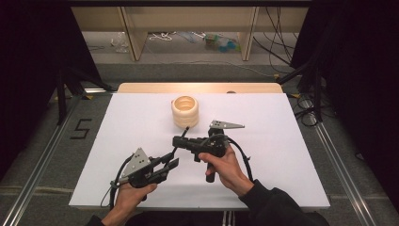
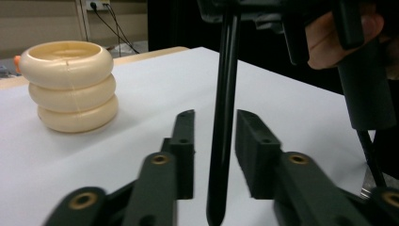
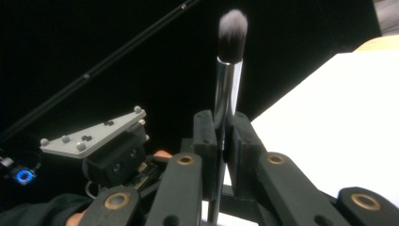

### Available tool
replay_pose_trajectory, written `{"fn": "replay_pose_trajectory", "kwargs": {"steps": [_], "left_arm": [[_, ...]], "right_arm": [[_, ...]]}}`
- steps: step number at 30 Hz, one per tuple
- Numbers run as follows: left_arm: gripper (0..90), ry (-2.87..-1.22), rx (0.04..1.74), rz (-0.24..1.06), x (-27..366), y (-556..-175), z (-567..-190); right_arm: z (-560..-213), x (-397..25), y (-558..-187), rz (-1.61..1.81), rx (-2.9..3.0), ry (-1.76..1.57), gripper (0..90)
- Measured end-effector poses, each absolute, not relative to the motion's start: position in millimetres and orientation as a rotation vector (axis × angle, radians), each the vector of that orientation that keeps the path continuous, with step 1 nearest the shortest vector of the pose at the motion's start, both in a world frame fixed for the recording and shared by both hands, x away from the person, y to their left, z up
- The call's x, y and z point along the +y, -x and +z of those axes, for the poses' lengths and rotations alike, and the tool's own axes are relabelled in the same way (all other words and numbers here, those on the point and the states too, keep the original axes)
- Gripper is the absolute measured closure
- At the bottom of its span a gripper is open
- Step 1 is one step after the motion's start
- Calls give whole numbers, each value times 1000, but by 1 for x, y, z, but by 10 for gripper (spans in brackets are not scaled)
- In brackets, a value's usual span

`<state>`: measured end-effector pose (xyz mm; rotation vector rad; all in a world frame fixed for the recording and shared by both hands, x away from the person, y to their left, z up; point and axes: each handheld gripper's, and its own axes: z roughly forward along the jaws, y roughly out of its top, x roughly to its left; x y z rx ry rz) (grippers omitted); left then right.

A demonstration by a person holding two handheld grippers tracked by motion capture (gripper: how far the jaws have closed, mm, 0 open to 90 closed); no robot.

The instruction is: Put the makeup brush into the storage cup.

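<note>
The right tool (image 1: 181, 141) was pinching a slim makeup brush with a black handle, chrome ferrule and soft grey-white bristle tip (image 3: 229, 84), its jaws pressed together on the ferrule just below the bristles, as the right gripper view showed. In the high view the brush ran from the right tool down toward 7 o'clock, its handle end reaching the left tool (image 1: 170, 165). The left tool's jaws were spread, standing either side of the black handle without closing on it; whether either pad touched the handle could not be determined. A cream-coloured ribbed plastic holder made of three stacked rings (image 1: 185, 111) stood upright on the white surface (image 1: 282, 141) at 12 o'clock from the two tools, apart from both. The brush is judged light and stiff along the handle, with a smooth, likely slippery finish on both ferrule and handle; the bristles are soft and would deform if clamped. A hold on the handle, at mid-length or lower, is judged the safer second grip point, applied squarely across the shaft to prevent rotation. The holder appeared light and could tip if struck at the rim.
</note>
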<state>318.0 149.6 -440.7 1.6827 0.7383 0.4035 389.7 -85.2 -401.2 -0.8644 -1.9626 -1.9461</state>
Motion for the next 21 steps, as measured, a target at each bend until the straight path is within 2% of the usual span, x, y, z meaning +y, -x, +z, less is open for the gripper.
{"fn": "replay_pose_trajectory", "kwargs": {"steps": [11, 21], "left_arm": [[397, -1711, 796, 416, 149, -320, -444], [324, -1732, 827, 442, 155, -322, -446]], "right_arm": [[-396, -89, -392, -1977, -2148, 820, 839], [-393, -94, -397, -1973, -2257, 828, 839]]}}
